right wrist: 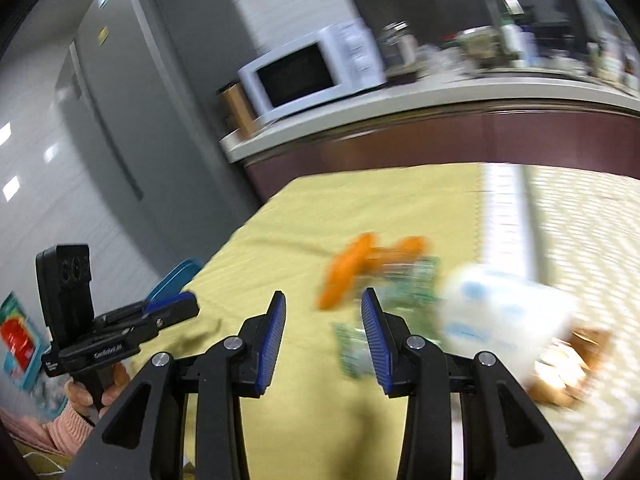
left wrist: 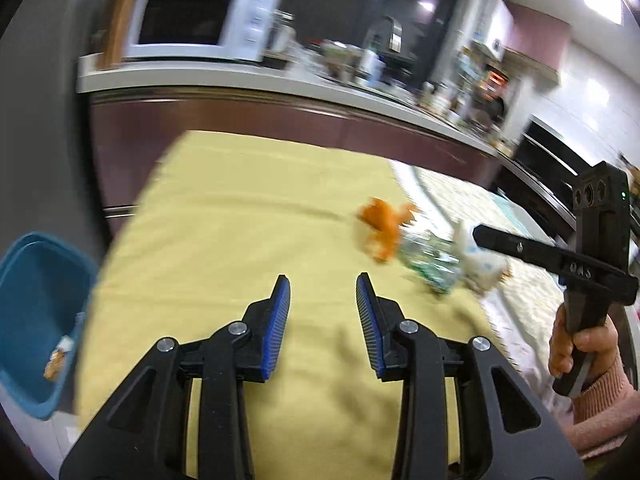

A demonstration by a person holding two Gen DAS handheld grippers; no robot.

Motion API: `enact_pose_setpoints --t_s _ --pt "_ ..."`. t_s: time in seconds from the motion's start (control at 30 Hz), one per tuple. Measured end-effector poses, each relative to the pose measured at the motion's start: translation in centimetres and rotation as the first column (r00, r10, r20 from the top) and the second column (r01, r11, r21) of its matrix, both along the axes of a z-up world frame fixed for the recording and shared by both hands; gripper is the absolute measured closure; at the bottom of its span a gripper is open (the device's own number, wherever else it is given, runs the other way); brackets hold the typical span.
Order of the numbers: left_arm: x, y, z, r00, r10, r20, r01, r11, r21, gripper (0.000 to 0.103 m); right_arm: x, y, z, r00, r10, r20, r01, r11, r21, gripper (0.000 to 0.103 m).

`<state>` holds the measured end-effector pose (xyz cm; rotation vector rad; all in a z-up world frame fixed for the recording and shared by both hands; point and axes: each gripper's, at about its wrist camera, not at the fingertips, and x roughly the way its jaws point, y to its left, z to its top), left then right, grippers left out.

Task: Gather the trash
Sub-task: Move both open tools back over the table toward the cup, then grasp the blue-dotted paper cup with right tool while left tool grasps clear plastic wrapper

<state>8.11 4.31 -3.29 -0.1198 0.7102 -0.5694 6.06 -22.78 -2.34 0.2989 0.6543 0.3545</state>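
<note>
Blue-padded fingers of my left gripper (left wrist: 323, 292) stand spread right under the lens, with nothing but yellow cloth (left wrist: 240, 220) between them. My right gripper (right wrist: 323, 308) is likewise parted and empty in its own view; in the left view it shows from the side, held in my right hand (left wrist: 576, 348) at the table's right edge, its fingers reaching toward the litter.

Just past the fingertips lies the trash, bunched together on the cloth near where the yellow gives way to a white patterned cover (left wrist: 520, 292). An orange peel or wrapper (left wrist: 382, 230) sits farthest left, a crumpled clear-and-green plastic wrapper (left wrist: 430, 258) touches it, and a white packet with blue print (left wrist: 478, 262) lies just beside that. From the right wrist I also make out something brown (right wrist: 576, 364) next to the white packet, too blurred to name.

Off the table's left edge, lower down, stands the blue bin (left wrist: 24, 280). One or two small scraps (left wrist: 56, 360) already rest at its bottom, so I judge a start has been made. Most of the job remains: at least three or four pieces still wait on the table, and neither gripper has hold of any.

Beyond, the kitchen counter (left wrist: 240, 80) carries a white microwave (left wrist: 200, 20).
</note>
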Motion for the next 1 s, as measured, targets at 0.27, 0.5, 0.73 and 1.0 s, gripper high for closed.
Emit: enact_pose_setpoints --t_s 0.27,0.5,0.73,1.0 --pt "0.7 -7.8 -1.2 0.983 -0.172 -0.063 0.173 0.985 0.009 0.061 -3.2 -7.6 -1.6 0.983 -0.182 -0.012 0.183 0.981 0.057 0.065" --pt "2.2 -12.3 -2.8 0.961 -0.227 -0.158 0.231 0.973 0.012 0.057 -3.4 -9.6 -4.4 0.978 -0.196 -0.071 0.203 0.971 0.126 0.066" --pt "3.1 -14.6 -3.9 0.947 -0.229 -0.226 0.234 0.972 -0.002 0.056 -3.0 -8.7 -5.0 0.985 -0.155 -0.069 0.165 0.974 0.155 0.066" --pt "5.2 -15.5 -4.5 0.932 -0.222 -0.287 0.215 0.975 -0.057 0.055 -2.3 -7.9 -4.7 0.991 -0.121 -0.062 0.13 0.978 0.166 0.078"
